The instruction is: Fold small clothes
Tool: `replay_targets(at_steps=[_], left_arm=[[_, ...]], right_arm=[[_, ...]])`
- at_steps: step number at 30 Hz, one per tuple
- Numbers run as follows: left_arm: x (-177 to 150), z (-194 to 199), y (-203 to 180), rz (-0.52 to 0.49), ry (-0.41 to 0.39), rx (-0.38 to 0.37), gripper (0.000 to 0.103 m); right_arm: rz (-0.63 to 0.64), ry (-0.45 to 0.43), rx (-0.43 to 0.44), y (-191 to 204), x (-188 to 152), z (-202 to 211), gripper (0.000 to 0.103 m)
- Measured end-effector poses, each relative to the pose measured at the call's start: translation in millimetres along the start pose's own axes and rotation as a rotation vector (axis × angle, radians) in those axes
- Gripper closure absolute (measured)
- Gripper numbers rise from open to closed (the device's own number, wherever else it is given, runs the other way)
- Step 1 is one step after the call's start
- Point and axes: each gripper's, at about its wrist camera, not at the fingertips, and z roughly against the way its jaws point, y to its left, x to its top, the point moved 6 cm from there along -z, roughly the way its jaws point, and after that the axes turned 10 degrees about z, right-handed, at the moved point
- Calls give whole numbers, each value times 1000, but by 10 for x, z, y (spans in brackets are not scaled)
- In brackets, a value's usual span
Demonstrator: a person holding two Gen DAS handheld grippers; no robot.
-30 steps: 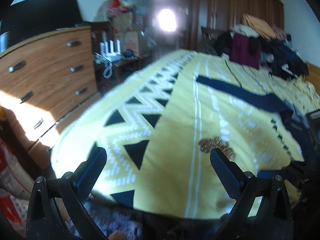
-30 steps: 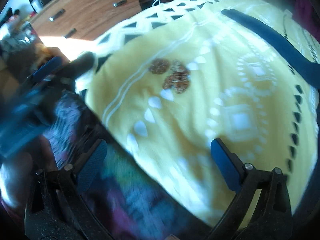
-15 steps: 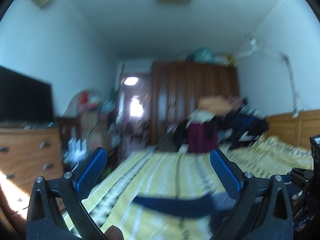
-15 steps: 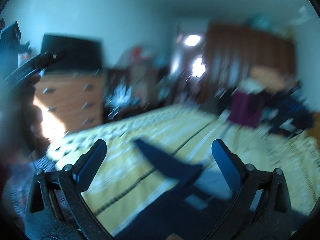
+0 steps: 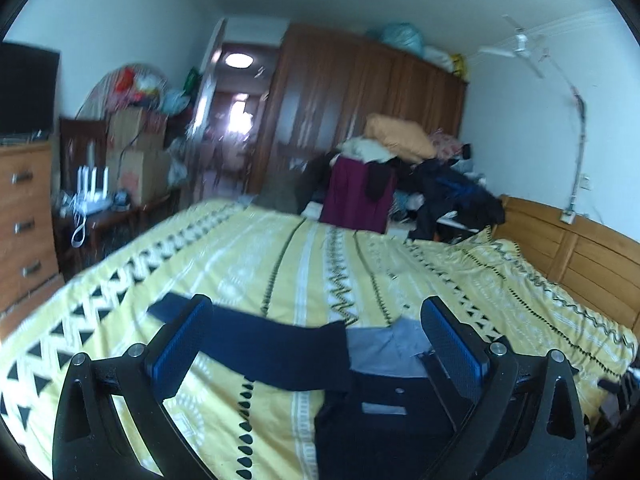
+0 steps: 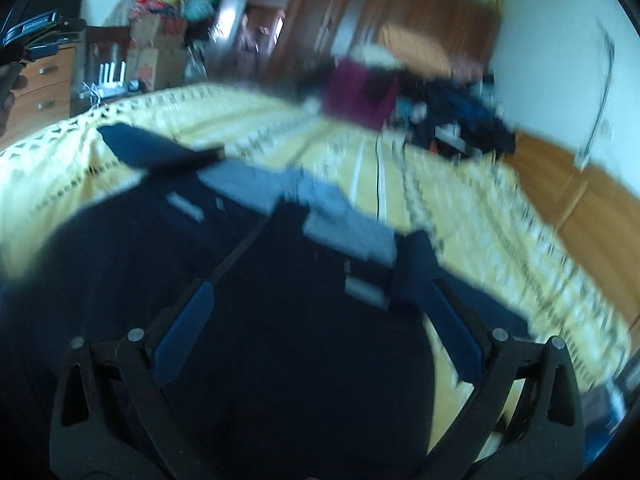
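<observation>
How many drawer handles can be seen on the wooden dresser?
3 in the left wrist view, stacked on the dresser: top, middle, bottom. More may lie beyond the picture's edge.

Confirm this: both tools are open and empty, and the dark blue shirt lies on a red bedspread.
Wrong on one point: the bedspread is yellow with a black and white pattern, not red, as the left wrist view shows. The left tool and right tool are open and empty, and the dark blue shirt lies on it.

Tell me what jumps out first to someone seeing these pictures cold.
The yellow patterned bedspread fills the middle of both views, with a dark navy garment spread on its near side, one sleeve stretched out to the left. Behind, at the bed's far end, a heap of clothes is piled before a tall brown wardrobe. Both grippers, left and right, hang open over the garment.
</observation>
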Motion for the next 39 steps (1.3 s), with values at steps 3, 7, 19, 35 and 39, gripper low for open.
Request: replay_targets(at_steps=[3, 7, 19, 35, 39], left_arm=[[-47, -472, 240, 41, 27, 67, 0], [-18, -1210, 666, 88, 59, 137, 0], [-846, -3389, 2641, 284, 342, 458, 25], [-436, -3716, 1239, 84, 242, 45, 95], [-591, -3548, -619, -6, 274, -331, 95]], right_arm=[[-43, 32, 26, -172, -110, -67, 0], [-78, 38, 68, -300, -189, -328, 0], [-87, 171, 200, -42, -298, -1154, 0], [-361, 256, 371, -244, -448, -1434, 59], [-428, 245, 323, -575, -594, -1296, 59]])
